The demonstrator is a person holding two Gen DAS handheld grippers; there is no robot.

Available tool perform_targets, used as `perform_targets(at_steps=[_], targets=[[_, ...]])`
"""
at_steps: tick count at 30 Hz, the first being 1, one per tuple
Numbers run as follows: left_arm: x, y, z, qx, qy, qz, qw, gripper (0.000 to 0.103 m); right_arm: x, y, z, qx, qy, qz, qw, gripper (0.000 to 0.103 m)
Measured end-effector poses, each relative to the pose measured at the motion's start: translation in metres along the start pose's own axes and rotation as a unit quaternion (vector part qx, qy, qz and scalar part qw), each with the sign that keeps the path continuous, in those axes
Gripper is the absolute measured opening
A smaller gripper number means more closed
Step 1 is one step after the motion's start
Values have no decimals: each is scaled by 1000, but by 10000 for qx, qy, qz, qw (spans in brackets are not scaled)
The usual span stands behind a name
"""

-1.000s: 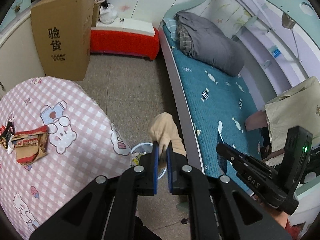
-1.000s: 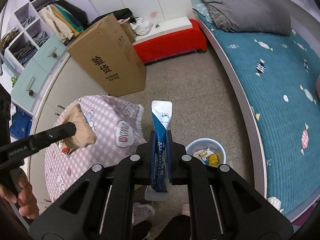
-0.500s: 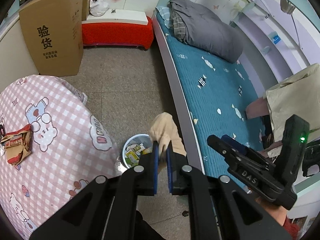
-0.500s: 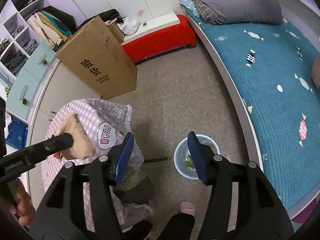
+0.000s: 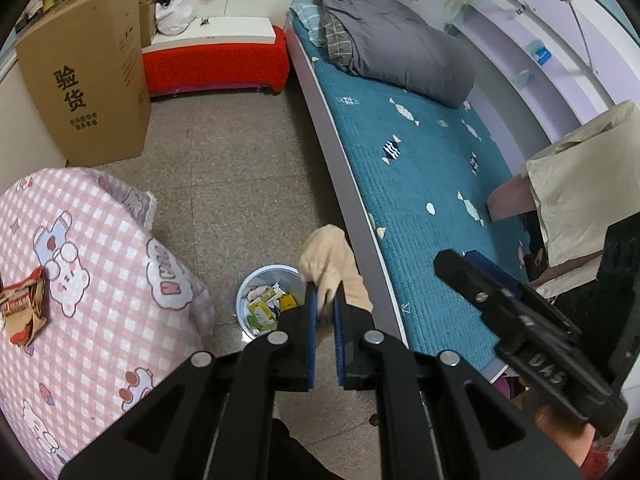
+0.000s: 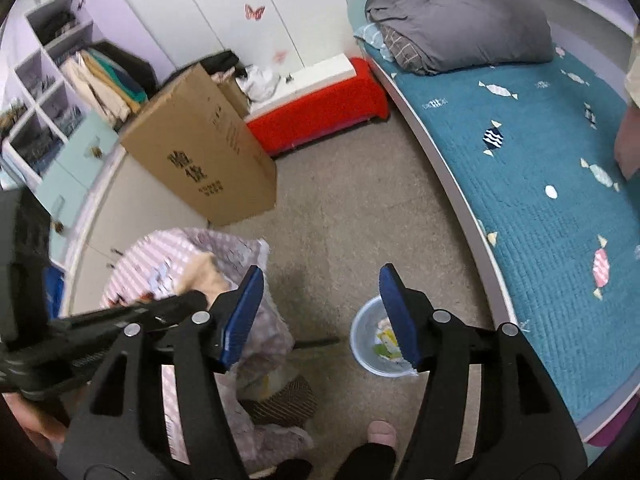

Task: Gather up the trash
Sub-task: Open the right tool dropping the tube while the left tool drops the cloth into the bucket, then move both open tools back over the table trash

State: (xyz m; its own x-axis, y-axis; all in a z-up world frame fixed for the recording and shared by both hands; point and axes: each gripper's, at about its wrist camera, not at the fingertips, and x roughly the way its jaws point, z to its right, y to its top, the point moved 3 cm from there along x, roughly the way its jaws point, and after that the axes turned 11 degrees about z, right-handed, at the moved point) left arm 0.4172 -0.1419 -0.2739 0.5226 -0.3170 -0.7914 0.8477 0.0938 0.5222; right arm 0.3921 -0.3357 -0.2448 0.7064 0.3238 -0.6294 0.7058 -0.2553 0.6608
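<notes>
Trash, here a crumpled beige wrapper (image 5: pixel 331 257), is pinched between the blue pads of the left gripper (image 5: pixel 323 312), whose jaws stand nearly together on the wrapper's lower end. Its long axis runs up and away from the fingertips along the fingers' line, the free end flaring wider above them. In the left wrist view the wrapper hangs above and just right of a pale blue bin (image 5: pixel 267 300) standing on the speckled floor (image 5: pixel 240 184); the bin already contains yellow, green and white scraps. The right gripper (image 6: pixel 320 312) holds nothing, its jaws spread wide, with its right finger overlapping the bin (image 6: pixel 362 340) in the right wrist view. The same gripper appears at lower right of the left wrist view (image 5: pixel 476 268), over the edge of the bed.

Surroundings: a round table with a pink checked bear-print cloth (image 5: pixel 100 280) lies just left of the bin, its draped edge close to the bin's rim; another wrapper, red and brown (image 5: pixel 24 308), rests on the cloth at far left. A bed with a teal candy-print cover (image 5: pixel 420 168) borders the bin on the right, its grey-white frame running close by. A grey folded quilt (image 5: pixel 400 52) sits at the bed's far end. A large cardboard box (image 5: pixel 88 92) and a red-skirted bench (image 5: pixel 216 60) stand well beyond. A dark patterned object (image 6: pixel 284 404) lies on the floor beneath the table edge; what it is cannot be told.
</notes>
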Motion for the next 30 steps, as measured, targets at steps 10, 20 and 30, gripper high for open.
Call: perform_targets(at_steps=[10,20,30], targets=[[-23,22,-1,-291,-57,386,9988,58,-17,16,1,202,-17,284,9994,61],[-81,6,-84,-1011,374,837,9906,66,16,-15,-79,-293,377,-248,9986,63],[-151,-36,-243,-1705,1147,1025,9733,66,76,-90,-242,-1347,918,-891,9826,65]])
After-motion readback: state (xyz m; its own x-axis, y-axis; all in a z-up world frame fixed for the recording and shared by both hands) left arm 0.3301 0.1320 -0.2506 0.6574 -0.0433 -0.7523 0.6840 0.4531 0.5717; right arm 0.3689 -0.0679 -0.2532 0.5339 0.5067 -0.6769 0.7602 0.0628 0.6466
